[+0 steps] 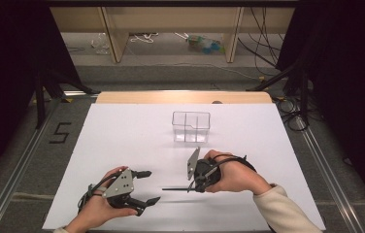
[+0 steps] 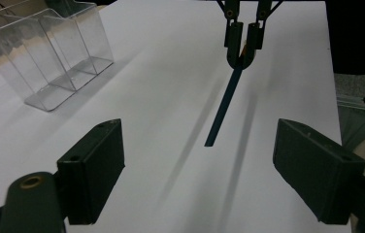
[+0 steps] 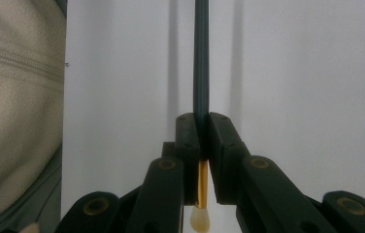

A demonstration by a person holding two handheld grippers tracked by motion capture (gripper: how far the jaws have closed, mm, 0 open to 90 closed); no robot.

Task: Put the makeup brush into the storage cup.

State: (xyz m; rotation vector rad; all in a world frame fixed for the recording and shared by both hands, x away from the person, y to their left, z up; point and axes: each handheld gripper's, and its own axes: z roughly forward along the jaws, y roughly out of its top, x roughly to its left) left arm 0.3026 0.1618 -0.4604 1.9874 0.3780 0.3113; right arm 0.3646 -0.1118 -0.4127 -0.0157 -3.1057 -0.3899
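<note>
Broadly, the white table (image 1: 122, 145) carries a clear divided organizer (image 1: 190, 127) toward its far side, well apart from my hands. My right gripper (image 1: 193, 185) is clenched on a dark pencil (image 2: 225, 101) near its eraser end, the long shaft sticking out level above the table toward my left gripper (image 1: 147, 187), whose jaws gape with nothing between them. With so much shaft overhanging, I judge the pencil could pivot or slip in the pinch, and a mistimed handover might drop it.

Overhead, plus two close tongs-mounted views
</note>
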